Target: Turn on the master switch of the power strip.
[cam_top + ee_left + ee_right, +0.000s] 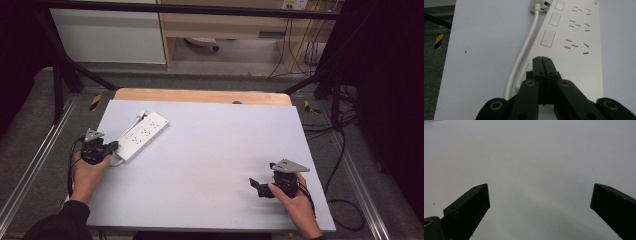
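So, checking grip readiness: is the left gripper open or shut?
Shut: the left gripper has its jaws pressed together over the power strip.

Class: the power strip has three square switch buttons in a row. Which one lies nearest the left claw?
The largest-looking button, lowest in the left claw view, just above the shut left claw on the power strip; the other two sit farther toward the plug end.

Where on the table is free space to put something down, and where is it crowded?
The pale blue table top is bare between the white power strip and the right gripper, and along the far wooden edge. It is crowded at the near-left, where the left gripper, jaws closed, meets the strip's end beside its white cable.
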Demonstrator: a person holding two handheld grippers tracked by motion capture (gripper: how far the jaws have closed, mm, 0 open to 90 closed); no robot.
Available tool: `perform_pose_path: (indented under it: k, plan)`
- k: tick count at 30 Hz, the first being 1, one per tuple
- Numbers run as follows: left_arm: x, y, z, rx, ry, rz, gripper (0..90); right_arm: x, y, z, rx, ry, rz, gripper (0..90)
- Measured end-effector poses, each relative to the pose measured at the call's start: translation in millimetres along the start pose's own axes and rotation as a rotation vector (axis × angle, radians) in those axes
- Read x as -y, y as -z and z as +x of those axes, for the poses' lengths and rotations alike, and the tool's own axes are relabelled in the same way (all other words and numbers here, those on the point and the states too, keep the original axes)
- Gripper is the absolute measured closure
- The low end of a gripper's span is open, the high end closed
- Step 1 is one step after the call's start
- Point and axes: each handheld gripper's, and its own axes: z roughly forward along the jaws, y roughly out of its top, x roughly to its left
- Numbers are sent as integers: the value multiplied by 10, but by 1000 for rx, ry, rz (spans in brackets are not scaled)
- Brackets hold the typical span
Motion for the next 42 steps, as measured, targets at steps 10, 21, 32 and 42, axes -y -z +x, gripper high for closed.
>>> perform_pose_path:
  k: [10,21,32,42]
  plan:
    - [10,0,-5,-3,3,-6,900,1,-3,1,-2,1,1,29]
    - [13,-2,-11,-6,0,-7,900,0,-6,6,-5,-1,3,29]
    - [17,-5,-25,-14,-6,-8,900,2,-8,8,-7,1,7,29]
    - [25,-8,-27,-13,-6,-12,900,2,-8,9,-8,0,7,29]
